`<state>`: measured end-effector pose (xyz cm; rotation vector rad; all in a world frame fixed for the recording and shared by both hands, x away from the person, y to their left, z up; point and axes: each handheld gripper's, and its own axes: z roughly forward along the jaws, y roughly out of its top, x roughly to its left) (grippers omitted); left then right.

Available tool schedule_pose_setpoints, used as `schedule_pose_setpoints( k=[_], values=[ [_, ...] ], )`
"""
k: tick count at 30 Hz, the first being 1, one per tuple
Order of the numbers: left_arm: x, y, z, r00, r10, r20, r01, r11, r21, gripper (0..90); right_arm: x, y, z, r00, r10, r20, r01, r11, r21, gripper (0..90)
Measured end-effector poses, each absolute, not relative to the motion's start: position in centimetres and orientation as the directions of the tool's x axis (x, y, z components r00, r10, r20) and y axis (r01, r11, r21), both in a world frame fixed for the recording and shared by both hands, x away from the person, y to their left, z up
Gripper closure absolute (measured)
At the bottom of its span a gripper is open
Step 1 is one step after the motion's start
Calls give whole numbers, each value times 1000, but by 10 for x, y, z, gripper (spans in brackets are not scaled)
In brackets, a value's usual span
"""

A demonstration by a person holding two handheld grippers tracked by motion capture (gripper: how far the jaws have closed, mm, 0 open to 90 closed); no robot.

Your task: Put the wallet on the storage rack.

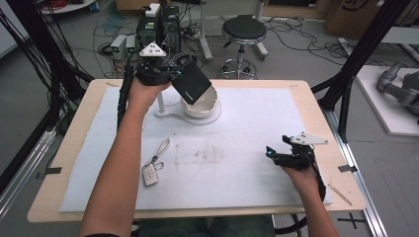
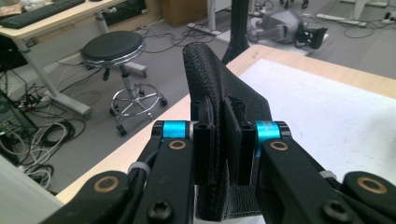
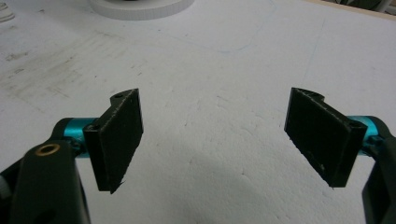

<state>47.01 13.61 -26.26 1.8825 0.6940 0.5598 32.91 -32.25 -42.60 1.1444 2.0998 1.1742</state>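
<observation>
We see the left gripper (image 2: 224,140) clamping a black wallet (image 1: 190,79) above the bowl (image 1: 205,104); right gripper (image 3: 215,135) gapes wide over foam (image 3: 224,70).

I can't read any words or numbers here. The black wallet (image 1: 191,79) above the white bowl (image 1: 203,104) has a small pale mark on it, but it is too tiny and blurry to make out.

Grey floor (image 1: 306,54) strewn with black cables (image 1: 296,29), a black round stool (image 1: 243,29) set beyond the wooden bench (image 1: 64,148), dark frame posts (image 1: 363,49) seen at right, cardboard boxes (image 1: 348,17) stacked behind.
</observation>
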Motion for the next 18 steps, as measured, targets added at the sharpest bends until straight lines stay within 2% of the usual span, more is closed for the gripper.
schedule_pose_setpoints(
  k=[18],
  values=[
    [494,116,-291,698,709,106,259,-388,885,821,329,-325,-428,-539,842,-6,442,289,849,197]
  ],
)
